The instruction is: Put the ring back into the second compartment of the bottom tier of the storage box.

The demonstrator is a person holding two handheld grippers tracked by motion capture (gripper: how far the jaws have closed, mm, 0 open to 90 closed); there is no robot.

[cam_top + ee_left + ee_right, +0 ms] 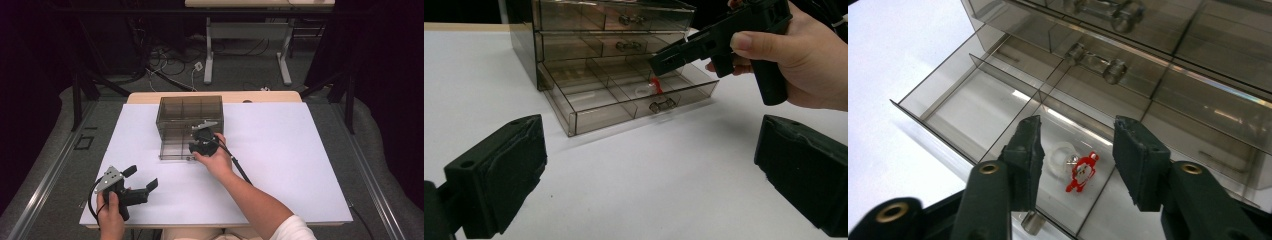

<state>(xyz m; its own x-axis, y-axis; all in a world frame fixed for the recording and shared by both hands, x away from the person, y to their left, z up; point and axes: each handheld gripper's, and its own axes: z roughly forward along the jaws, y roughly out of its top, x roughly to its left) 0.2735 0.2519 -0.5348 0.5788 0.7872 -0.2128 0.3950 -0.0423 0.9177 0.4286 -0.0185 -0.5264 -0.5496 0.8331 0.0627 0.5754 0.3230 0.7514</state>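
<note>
Small red-and-white figurine charm with clear ring (1079,170): lying loose in the open bottom drawer (955,107) of smoky transparent plastic drawer cabinet (189,120), right gripper (1075,155) parted above, left gripper (649,165) open, empty; risk: jaws catching a divider.

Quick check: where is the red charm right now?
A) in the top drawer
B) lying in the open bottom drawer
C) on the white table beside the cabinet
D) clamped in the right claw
B: the red charm lies on the floor of the open bottom drawer, below the right claw, whose jaws stand apart and clear of it.
</note>
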